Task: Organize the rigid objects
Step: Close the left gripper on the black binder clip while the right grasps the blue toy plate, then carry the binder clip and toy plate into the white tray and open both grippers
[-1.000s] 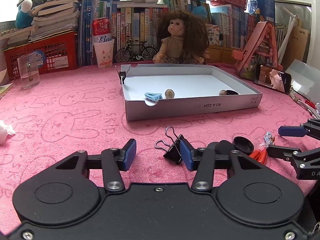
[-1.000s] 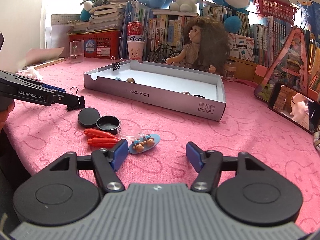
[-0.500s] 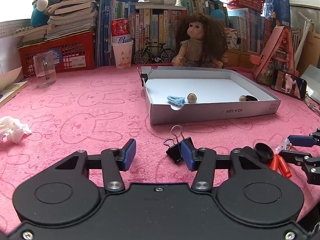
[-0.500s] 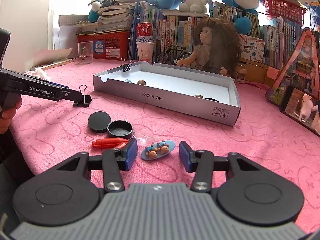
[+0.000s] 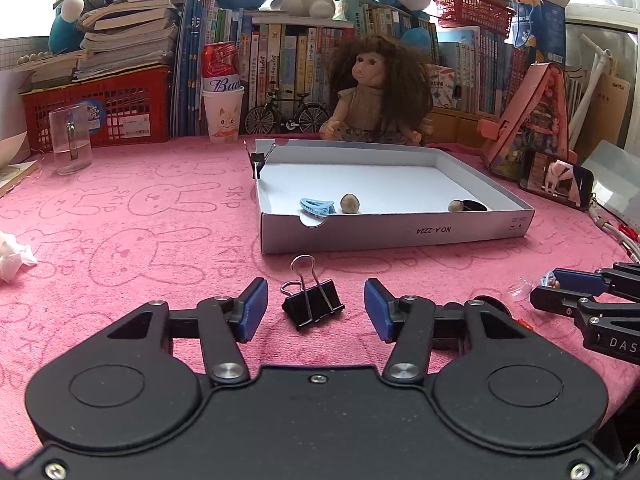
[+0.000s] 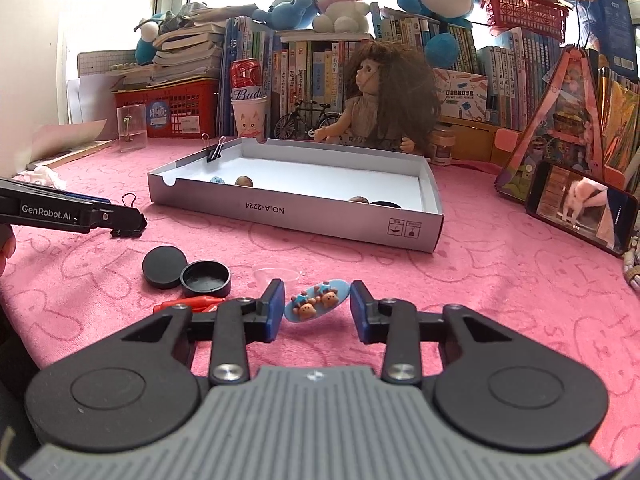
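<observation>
A black binder clip point(image 5: 313, 303) lies on the pink cloth between the pads of my open left gripper point(image 5: 312, 309); it also shows in the right wrist view point(image 6: 127, 229). My right gripper point(image 6: 318, 307) is open around a blue bear hair clip point(image 6: 316, 304), its left pad close to it. The grey cardboard tray point(image 5: 394, 232) holds a blue hair claw point(image 5: 317, 206), two pebbles point(image 5: 349, 203) and a black cap point(image 5: 474, 205). A second binder clip point(image 5: 258, 159) grips the tray's rim.
Two black caps point(image 6: 165, 266), red pieces point(image 6: 188, 303) and a clear cup point(image 6: 277, 276) lie left of my right gripper. A doll point(image 5: 378, 92), glass mug point(image 5: 70, 140), phone point(image 6: 580, 212), crumpled tissue point(image 5: 12, 258) and bookshelves ring the cloth.
My left gripper shifted right so the binder clip now sits between its pads. My right gripper moved forward and narrowed around the bear hair clip.
</observation>
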`<move>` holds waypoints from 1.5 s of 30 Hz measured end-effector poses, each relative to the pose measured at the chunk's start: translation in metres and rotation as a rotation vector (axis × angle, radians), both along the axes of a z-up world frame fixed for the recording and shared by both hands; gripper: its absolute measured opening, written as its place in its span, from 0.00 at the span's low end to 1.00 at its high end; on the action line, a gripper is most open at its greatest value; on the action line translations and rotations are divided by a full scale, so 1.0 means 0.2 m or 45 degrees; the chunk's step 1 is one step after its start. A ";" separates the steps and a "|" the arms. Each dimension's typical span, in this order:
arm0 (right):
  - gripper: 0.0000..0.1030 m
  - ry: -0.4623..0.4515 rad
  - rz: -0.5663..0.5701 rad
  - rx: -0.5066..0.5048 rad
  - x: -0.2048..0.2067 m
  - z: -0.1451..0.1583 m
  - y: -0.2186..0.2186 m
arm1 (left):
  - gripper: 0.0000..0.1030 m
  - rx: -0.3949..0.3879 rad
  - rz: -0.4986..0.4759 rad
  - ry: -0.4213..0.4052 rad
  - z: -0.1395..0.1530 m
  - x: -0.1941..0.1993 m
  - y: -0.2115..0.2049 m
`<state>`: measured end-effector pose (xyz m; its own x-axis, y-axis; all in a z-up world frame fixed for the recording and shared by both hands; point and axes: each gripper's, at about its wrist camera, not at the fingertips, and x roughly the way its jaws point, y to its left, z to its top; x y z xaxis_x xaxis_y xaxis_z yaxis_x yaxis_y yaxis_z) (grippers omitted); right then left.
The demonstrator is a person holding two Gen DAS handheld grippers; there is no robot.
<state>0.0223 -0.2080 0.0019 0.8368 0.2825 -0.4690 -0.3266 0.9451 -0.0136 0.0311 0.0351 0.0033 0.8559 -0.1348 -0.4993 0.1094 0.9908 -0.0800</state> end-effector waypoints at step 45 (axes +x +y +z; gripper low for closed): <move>0.39 -0.030 -0.238 0.192 0.13 0.09 -0.06 | 0.31 -0.057 0.071 -0.081 0.16 0.12 -0.06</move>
